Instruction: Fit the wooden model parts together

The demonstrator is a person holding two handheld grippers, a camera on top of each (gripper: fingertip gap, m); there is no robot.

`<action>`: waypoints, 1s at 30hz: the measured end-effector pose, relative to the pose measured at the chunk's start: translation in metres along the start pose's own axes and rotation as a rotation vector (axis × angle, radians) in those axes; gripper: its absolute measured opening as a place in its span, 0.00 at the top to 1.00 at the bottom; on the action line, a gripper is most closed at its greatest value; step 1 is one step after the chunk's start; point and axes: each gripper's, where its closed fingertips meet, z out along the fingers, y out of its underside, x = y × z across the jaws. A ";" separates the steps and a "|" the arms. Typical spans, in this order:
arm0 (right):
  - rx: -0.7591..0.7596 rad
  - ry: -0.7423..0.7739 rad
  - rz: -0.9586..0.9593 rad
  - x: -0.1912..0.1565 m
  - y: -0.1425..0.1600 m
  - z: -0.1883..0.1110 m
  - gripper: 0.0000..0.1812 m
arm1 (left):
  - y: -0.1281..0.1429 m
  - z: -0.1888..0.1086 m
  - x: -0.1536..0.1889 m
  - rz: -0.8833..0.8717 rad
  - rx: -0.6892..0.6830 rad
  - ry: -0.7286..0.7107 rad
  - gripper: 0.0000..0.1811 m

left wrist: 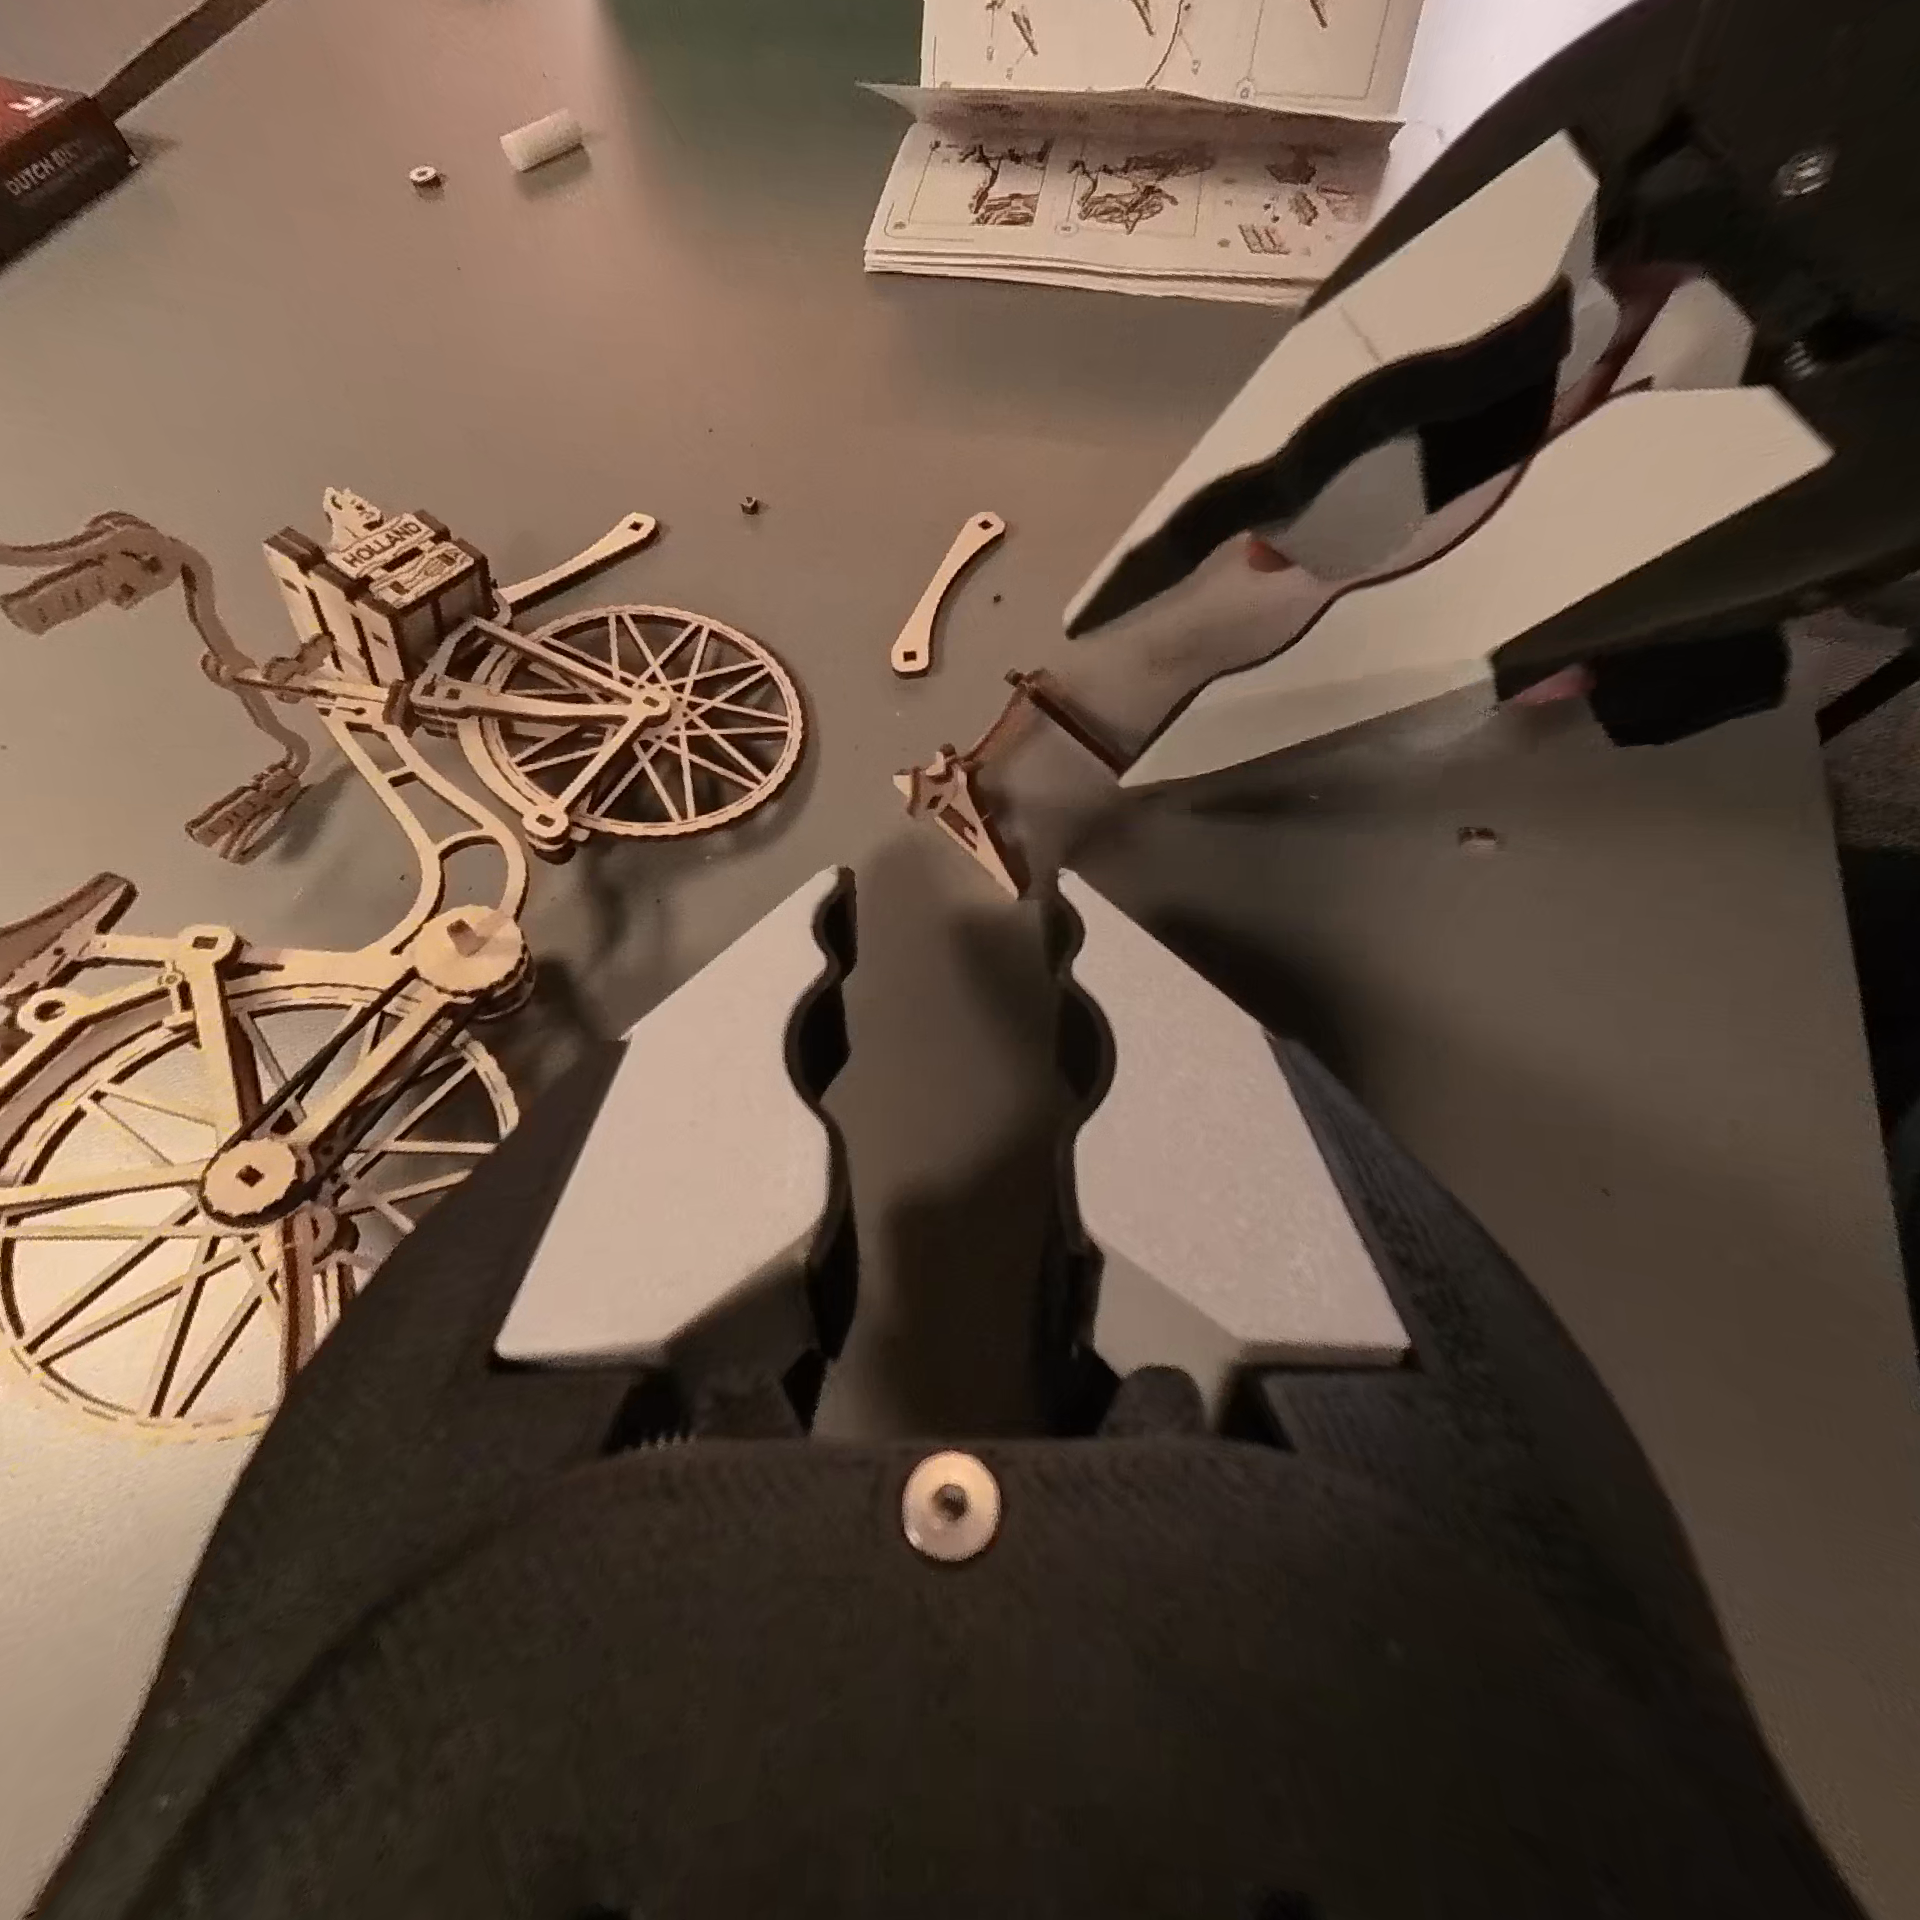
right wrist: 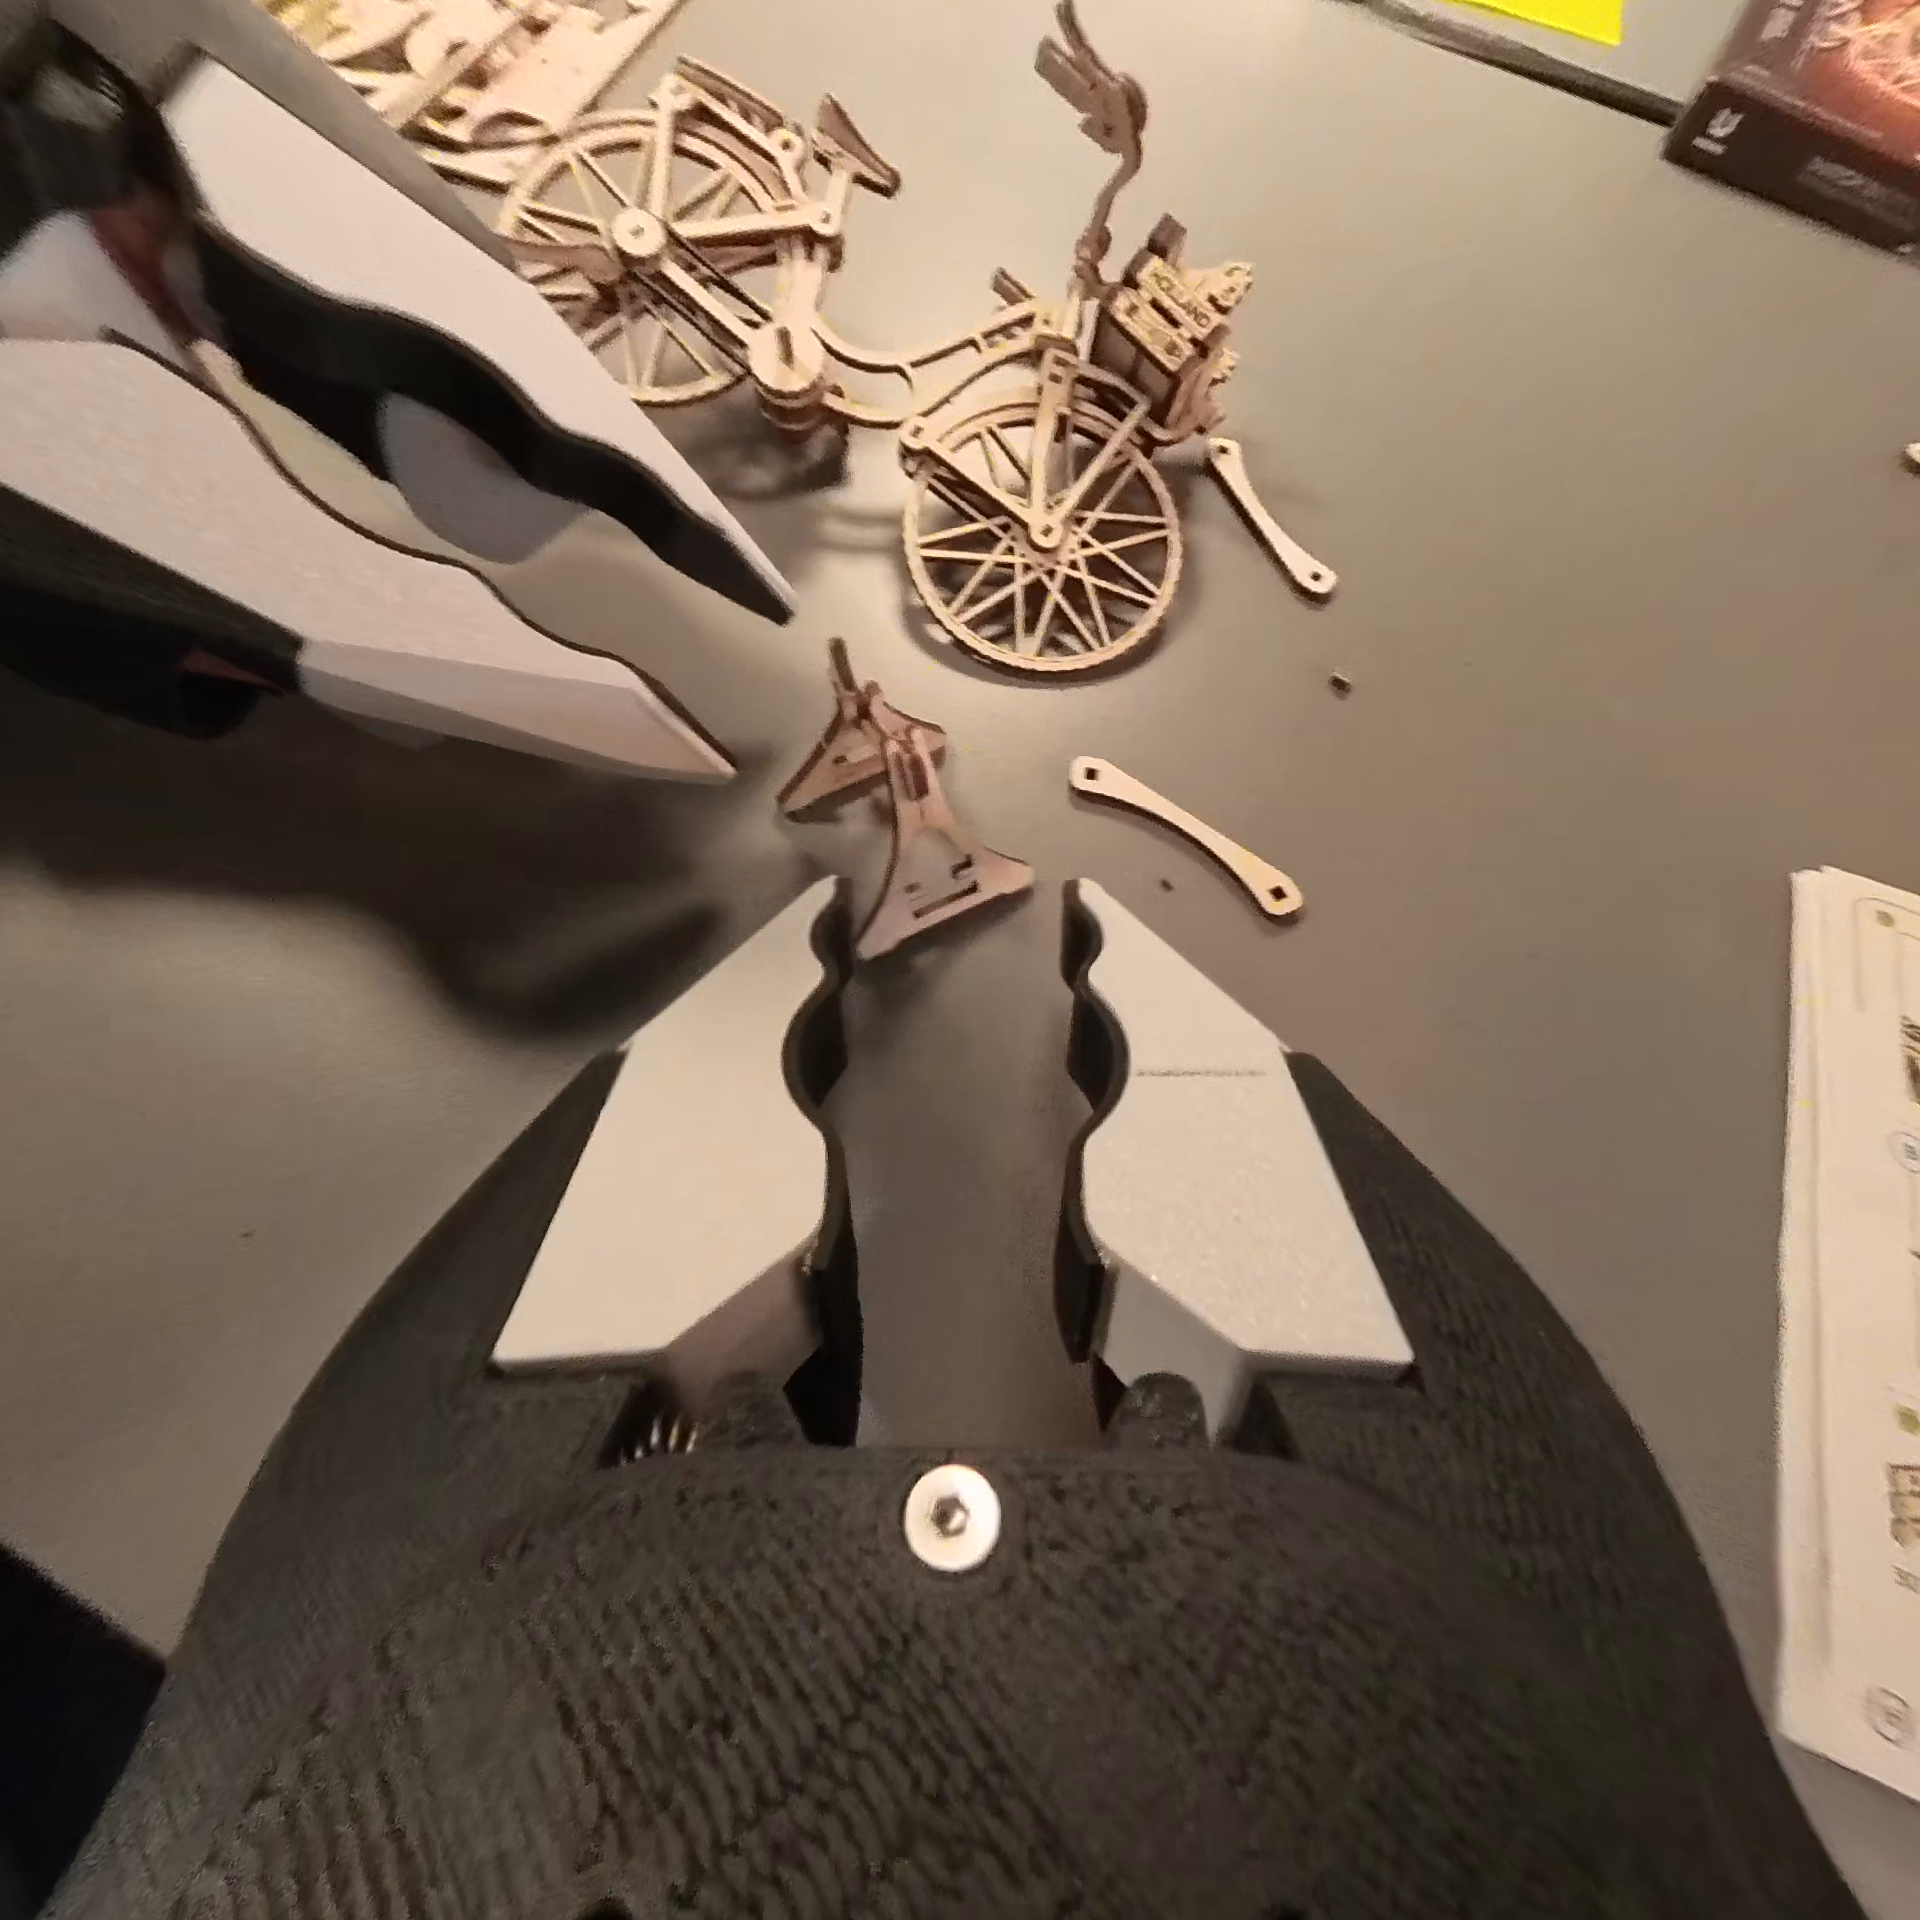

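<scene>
A small wooden sub-assembly (left wrist: 966, 821) stands on the dark table (left wrist: 1351, 1039), also seen in the right wrist view (right wrist: 904, 831). My left gripper (left wrist: 951, 894) is open and empty, its tips just short of the part. My right gripper (right wrist: 951, 894) is open and empty, its left fingertip (right wrist: 826, 904) right at the part's base. Each gripper also shows in the other's view, open: the right one (left wrist: 1107, 701) and the left one (right wrist: 756, 694). The wooden bicycle model (left wrist: 468, 951) lies on its side to the left (right wrist: 779, 353). Two curved wooden strips (left wrist: 945, 592) (left wrist: 592, 561) lie loose.
An instruction booklet (left wrist: 1122, 208) lies at the back and shows at the right edge of the right wrist view (right wrist: 1849, 1247). A dark box (left wrist: 52, 156) (right wrist: 1818, 135), a small white roll (left wrist: 540, 140) and tiny loose bits (left wrist: 424, 175) lie about. The table edge (left wrist: 1829, 790) runs at the right.
</scene>
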 end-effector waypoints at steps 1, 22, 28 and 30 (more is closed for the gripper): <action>0.004 -0.015 -0.001 -0.004 -0.001 0.000 0.81 | 0.001 0.000 0.001 0.000 -0.002 0.005 0.81; 0.103 -0.416 -0.170 -0.001 -0.022 0.010 0.92 | -0.020 -0.009 0.003 0.118 0.148 0.273 0.82; 0.116 -0.430 -0.180 -0.002 -0.023 0.009 0.95 | -0.022 -0.009 0.014 0.165 0.160 0.335 0.83; 0.111 -0.441 -0.193 -0.001 -0.023 0.010 0.96 | -0.023 -0.009 0.013 0.150 0.162 0.341 0.83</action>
